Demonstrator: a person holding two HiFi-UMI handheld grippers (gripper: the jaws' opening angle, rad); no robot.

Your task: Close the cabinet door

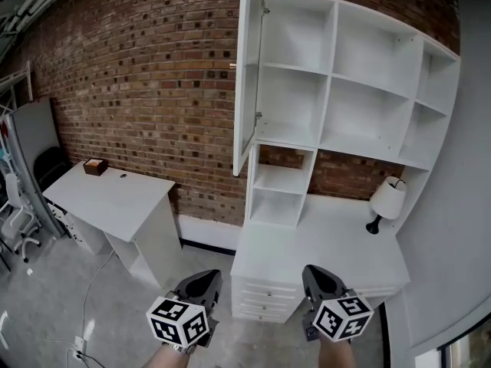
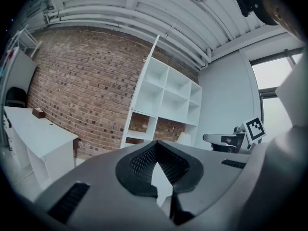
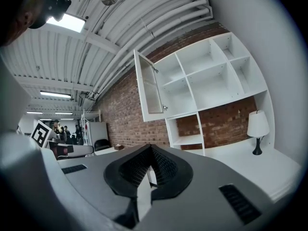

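Cabinet door [image 1: 247, 75] hangs open off the cabinet [image 1: 331, 73]; left gripper [image 1: 204, 277] and right gripper [image 1: 315, 273] fingers clenched.

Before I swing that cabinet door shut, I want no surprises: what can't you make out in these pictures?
- Outer face of the cabinet door: the head view shows it nearly edge-on, and the right gripper view shows only its inner side.
- Small brown box on the side desk: too small to identify in the head view.
- Distant people in the right gripper view: too small and far to tell what they do.
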